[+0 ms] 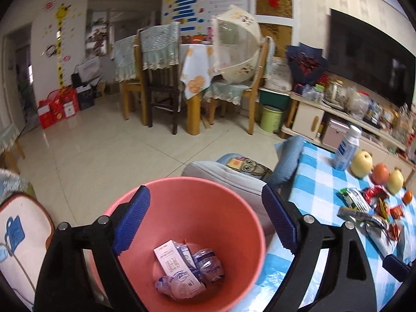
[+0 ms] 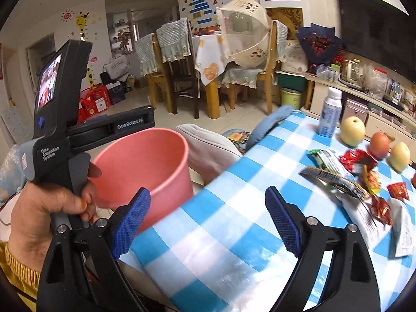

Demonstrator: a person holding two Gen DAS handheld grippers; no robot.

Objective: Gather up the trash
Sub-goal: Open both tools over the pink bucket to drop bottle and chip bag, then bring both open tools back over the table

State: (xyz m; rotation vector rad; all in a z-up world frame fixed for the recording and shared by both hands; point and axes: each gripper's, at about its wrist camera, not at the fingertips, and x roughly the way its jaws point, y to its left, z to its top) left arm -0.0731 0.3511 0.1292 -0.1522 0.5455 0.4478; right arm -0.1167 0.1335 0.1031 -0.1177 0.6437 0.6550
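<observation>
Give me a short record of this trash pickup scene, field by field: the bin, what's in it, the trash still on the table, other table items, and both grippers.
bin: pink bin beside the checked table
in bin: small carton, crumpled plastic
trash left: wrappers heaped on the table's far right
other items: white bottle, three fruits
left gripper: jaws open, empty, over the bin
right gripper: jaws open, empty, over the table

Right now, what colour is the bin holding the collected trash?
Pink; the bin shows best in the left wrist view.
</observation>
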